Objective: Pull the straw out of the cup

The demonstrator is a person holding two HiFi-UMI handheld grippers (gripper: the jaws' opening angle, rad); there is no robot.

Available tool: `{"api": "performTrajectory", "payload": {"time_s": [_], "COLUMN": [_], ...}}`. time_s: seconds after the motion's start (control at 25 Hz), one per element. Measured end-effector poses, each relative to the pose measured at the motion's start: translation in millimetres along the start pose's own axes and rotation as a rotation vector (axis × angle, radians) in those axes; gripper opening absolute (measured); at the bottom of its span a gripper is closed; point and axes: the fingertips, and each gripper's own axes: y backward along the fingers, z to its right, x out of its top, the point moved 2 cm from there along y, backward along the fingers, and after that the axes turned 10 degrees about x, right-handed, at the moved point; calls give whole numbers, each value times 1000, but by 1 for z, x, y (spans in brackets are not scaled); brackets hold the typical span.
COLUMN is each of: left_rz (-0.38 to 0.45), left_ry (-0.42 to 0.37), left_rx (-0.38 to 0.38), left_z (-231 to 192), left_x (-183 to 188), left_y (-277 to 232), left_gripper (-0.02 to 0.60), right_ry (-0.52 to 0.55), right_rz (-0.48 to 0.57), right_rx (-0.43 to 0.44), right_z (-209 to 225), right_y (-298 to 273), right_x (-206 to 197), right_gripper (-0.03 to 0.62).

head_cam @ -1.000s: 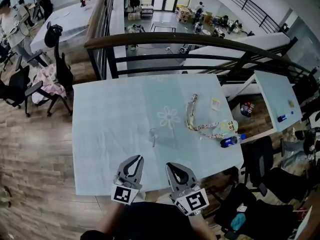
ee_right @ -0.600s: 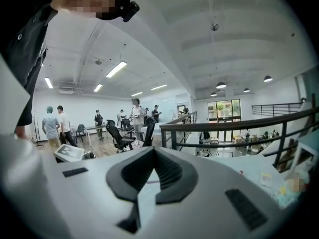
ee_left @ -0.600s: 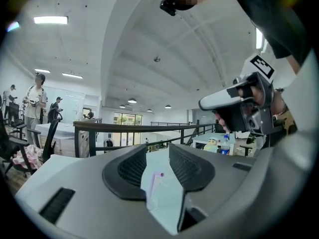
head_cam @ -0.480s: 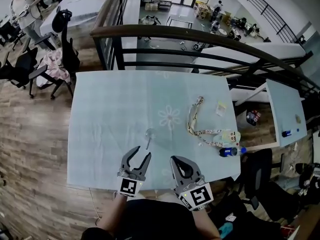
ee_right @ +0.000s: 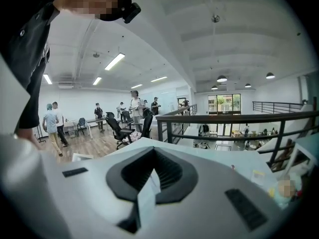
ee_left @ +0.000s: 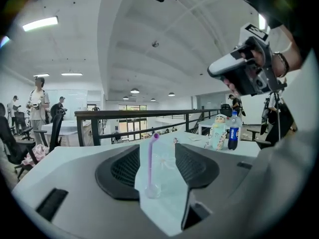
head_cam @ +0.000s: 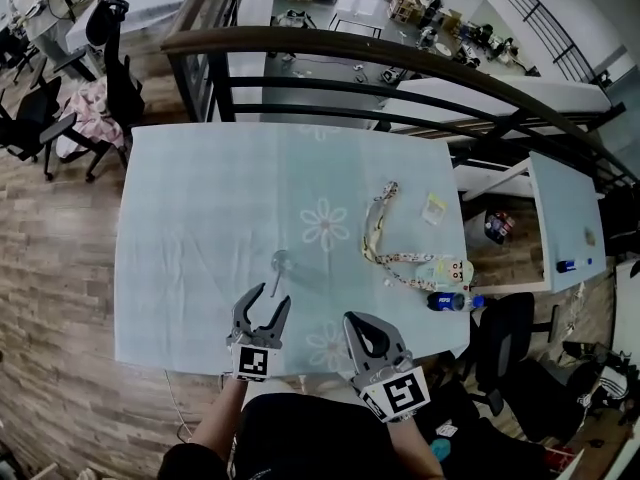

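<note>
Left gripper (head_cam: 267, 298) was low over the near edge of the table (head_cam: 180, 218), just short of the cup (head_cam: 281, 261). Its jaws stood apart and were opening. Nothing was gripped; the cup sat in line with the gap, untouched. The clear cup stood upright, with the purple straw (ee_left: 150, 158) standing inside it. Right gripper (head_cam: 352, 320) was right of the cup and nearer the person, its jaws together on nothing. Farther right of the cup lay a patterned lanyard (head_cam: 375, 233), then a bottle (head_cam: 447, 301) by the table's right edge.
</note>
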Motion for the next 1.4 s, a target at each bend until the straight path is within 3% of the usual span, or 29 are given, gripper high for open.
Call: {"api": "performTrajectory", "payload": {"time_s": [0.4,0.68,0.92,1.4], "left_rz": [-10,-23,-36,15], "left_ry": [84,126,113,109], "left_rx": [103,168,175,134], "left_z": [4,-3,-1,0], "left_x": [-15,-22,-28,5], "left_y": [-44,-50,-52,-41], "left_gripper": [212,128,43,37], "right_ry": [15,24,30,35], "right_rz": [-62,-77,-82,-30], "right_rx": [66,99,111,92], "right_z": [6,10,13,6], "right_y": [-2,0,2,-3], "right_x": [-14,-20,-23,-7], "right_gripper": [9,9,9,9]}}
